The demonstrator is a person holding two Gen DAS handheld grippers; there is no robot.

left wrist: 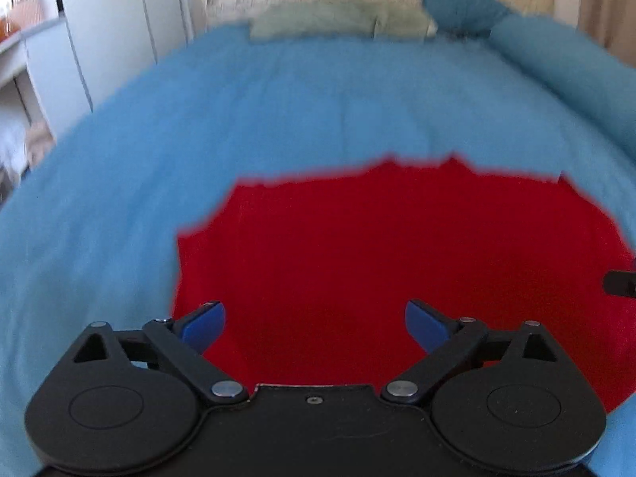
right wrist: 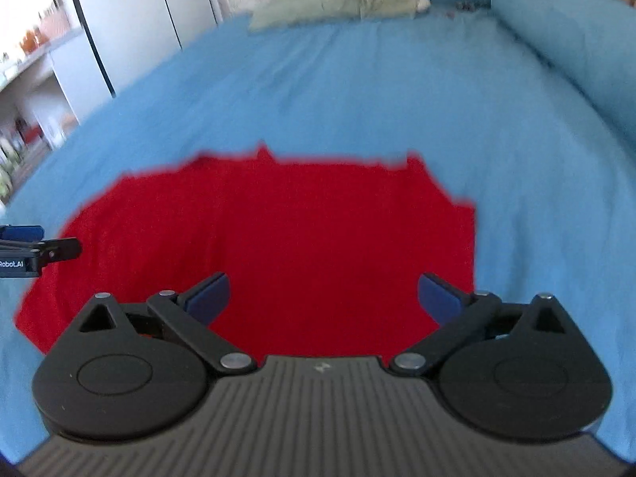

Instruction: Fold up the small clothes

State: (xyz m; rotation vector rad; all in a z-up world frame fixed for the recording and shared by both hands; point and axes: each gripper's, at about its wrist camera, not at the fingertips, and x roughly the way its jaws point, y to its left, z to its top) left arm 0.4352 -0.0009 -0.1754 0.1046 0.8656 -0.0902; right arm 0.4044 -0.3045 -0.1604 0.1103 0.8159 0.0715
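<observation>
Red cloth [left wrist: 397, 258] lies flat on the blue bed [left wrist: 278, 99], long axis running left to right, directly ahead of both empty, wide-open claws, left claw [left wrist: 315, 324] nearer its left edge, right claw [right wrist: 324, 298] nearer its right.

Red garment [left wrist: 377, 270]: near edge hidden beneath left gripper [left wrist: 315, 324] body; blurred throughout. Shelf items [right wrist: 35, 35] far left of right gripper [right wrist: 324, 296] fingers: unidentifiable.

Open blue bedspread [right wrist: 357, 91] ahead; bolster [right wrist: 564, 28] blocks right, pillow [right wrist: 338, 4] far.
</observation>
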